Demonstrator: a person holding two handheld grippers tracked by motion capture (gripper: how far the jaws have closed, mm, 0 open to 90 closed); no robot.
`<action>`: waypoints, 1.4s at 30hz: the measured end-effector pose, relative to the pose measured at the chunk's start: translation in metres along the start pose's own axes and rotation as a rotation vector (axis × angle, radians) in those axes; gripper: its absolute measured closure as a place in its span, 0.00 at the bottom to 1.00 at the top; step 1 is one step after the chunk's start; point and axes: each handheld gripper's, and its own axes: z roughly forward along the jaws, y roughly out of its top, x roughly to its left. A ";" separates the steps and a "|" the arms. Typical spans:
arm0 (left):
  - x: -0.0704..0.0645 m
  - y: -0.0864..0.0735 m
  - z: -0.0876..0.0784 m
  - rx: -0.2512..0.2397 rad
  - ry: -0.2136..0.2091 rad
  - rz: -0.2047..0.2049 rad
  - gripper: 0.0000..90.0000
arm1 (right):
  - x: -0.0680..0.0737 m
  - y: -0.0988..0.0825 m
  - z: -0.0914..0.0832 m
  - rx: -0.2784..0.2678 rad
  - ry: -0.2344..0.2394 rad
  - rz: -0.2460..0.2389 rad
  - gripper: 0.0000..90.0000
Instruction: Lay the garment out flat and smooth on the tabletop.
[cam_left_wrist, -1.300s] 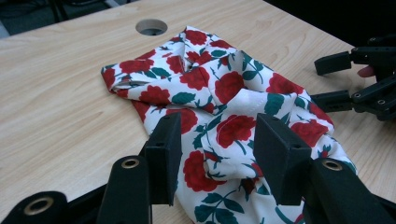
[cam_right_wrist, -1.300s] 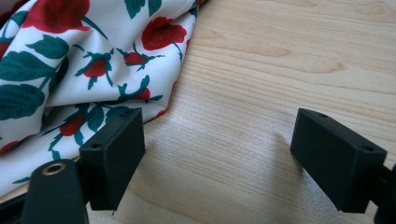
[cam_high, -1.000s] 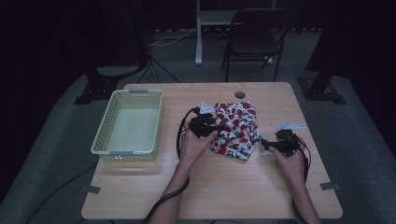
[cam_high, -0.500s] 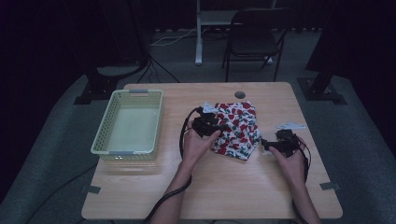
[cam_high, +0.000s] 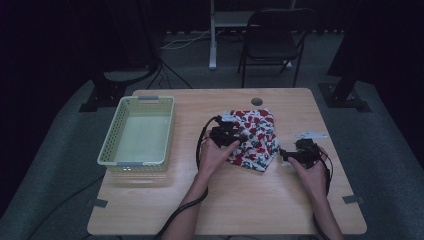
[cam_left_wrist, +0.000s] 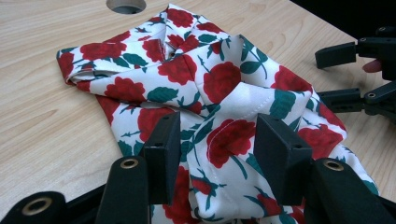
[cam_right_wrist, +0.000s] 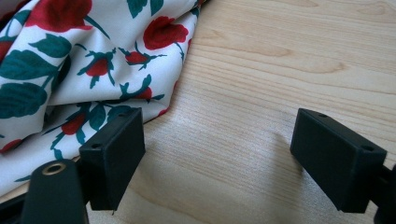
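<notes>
A white cloth printed with red roses and green leaves (cam_high: 257, 135) lies crumpled on the wooden table (cam_high: 250, 200), right of centre. My left gripper (cam_high: 229, 134) rests on the cloth's left side. In the left gripper view its jaws (cam_left_wrist: 219, 119) stand apart on either side of a raised fold of the cloth (cam_left_wrist: 205, 79), and I see no squeeze on it. My right gripper (cam_high: 292, 154) sits at the cloth's lower right corner. It is wide open over bare wood (cam_right_wrist: 217, 121), with the cloth's edge (cam_right_wrist: 70, 60) beside its left jaw. It also appears open in the left gripper view (cam_left_wrist: 324, 77).
A pale green slotted basket (cam_high: 111, 145) stands empty at the table's left. A round cable hole (cam_high: 256, 101) lies just beyond the cloth. A dark chair (cam_high: 272, 30) stands behind the table. A person's forearms come in from the near edge.
My left gripper has edged a little to the right, further onto the cloth. The right gripper and the cloth have stayed where they were.
</notes>
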 end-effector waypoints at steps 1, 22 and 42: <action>0.000 0.000 0.001 0.000 -0.002 0.000 0.59 | 0.000 0.000 0.000 0.000 0.000 0.000 0.19; -0.002 -0.003 0.010 0.043 -0.051 -0.024 0.74 | 0.000 0.000 0.000 0.000 -0.001 -0.004 0.19; -0.004 -0.002 0.008 0.050 -0.055 -0.024 1.00 | 0.001 0.000 0.000 0.001 -0.001 -0.004 0.19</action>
